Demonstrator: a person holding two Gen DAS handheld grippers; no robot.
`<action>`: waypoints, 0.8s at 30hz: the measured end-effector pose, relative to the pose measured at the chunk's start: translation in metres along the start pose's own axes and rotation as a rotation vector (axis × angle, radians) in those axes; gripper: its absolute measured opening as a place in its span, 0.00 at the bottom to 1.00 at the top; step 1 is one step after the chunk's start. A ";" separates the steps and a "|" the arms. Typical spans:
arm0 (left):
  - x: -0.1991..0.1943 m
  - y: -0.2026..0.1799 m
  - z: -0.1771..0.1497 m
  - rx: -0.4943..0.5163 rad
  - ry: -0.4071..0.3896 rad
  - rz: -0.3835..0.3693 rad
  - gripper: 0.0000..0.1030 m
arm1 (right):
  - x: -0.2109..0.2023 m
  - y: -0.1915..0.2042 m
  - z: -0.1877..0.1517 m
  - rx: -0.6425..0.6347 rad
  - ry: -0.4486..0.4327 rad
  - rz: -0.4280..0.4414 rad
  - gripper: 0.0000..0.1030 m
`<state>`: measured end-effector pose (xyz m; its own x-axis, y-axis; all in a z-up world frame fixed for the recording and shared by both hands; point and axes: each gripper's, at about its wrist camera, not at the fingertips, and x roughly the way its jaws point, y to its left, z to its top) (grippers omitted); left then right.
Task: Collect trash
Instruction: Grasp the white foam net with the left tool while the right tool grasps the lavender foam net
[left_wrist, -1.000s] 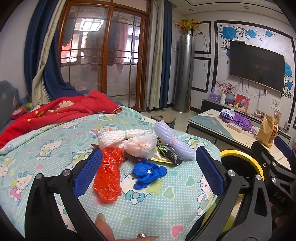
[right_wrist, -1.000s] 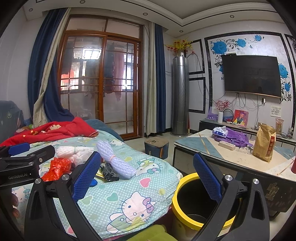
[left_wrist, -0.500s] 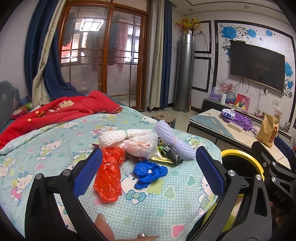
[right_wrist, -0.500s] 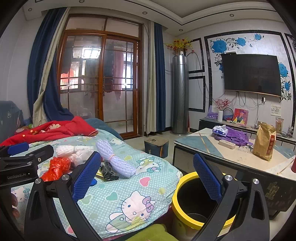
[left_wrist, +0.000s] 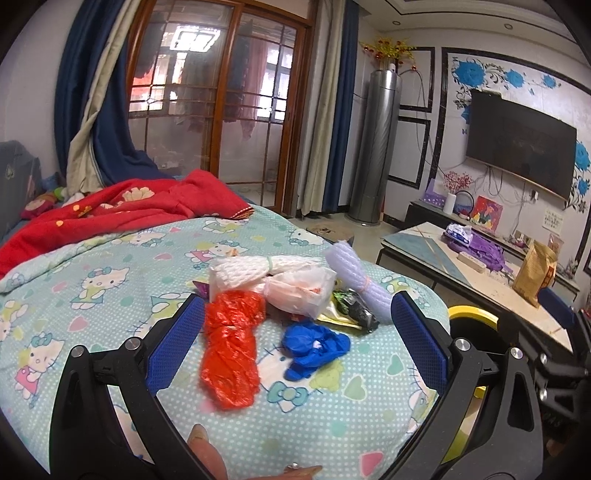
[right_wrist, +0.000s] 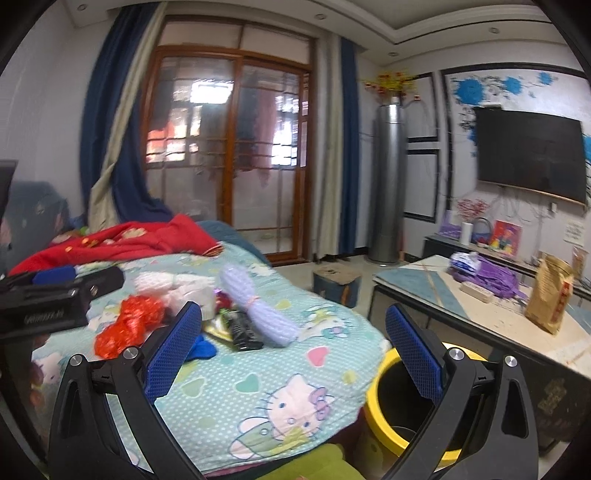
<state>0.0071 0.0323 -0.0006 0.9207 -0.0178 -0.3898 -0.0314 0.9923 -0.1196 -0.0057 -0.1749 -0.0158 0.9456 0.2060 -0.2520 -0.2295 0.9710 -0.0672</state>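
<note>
Left gripper (left_wrist: 295, 332) is hovering with its blue-padded jaws spread wide and holding nothing, above a heap of trash that is lying on the cartoon-cat bedspread (left_wrist: 110, 280). Taking the red plastic bag (left_wrist: 231, 347) as landmark: a crumpled blue bag (left_wrist: 314, 347) is lying just to its right; a white foam net (left_wrist: 255, 271) and a clear plastic bag (left_wrist: 303, 291) are resting behind it, touching it; a black wrapper (left_wrist: 360, 314) on a gold foil packet is sitting further right, beside a lilac foam-net bundle (left_wrist: 360, 277). Right gripper (right_wrist: 293, 343) is also standing wide open and empty, over the bedspread's near edge, with the yellow-rimmed bin (right_wrist: 388, 391) on the floor well to the right of the red bag, against the bed. White lettering on the left gripper's body, seen in the right wrist view, is too blurred to read. A brown paper bag (left_wrist: 535, 275) with a red label is standing on the low table (left_wrist: 436, 254); its print is unreadable. A red blanket (left_wrist: 122, 210) is lying far behind the red bag
</note>
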 end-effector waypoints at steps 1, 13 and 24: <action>0.002 0.004 0.001 -0.006 0.002 0.005 0.90 | 0.003 0.003 0.001 -0.011 0.008 0.018 0.94; 0.021 0.058 0.019 -0.076 0.041 0.074 0.90 | 0.046 0.027 0.015 -0.087 0.086 0.146 0.94; 0.062 0.065 0.042 -0.019 0.133 0.054 0.90 | 0.112 0.015 0.036 -0.072 0.169 0.142 0.94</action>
<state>0.0787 0.1011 0.0061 0.8579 0.0179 -0.5135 -0.0878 0.9898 -0.1122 0.1048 -0.1333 -0.0101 0.8517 0.3111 -0.4217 -0.3792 0.9213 -0.0862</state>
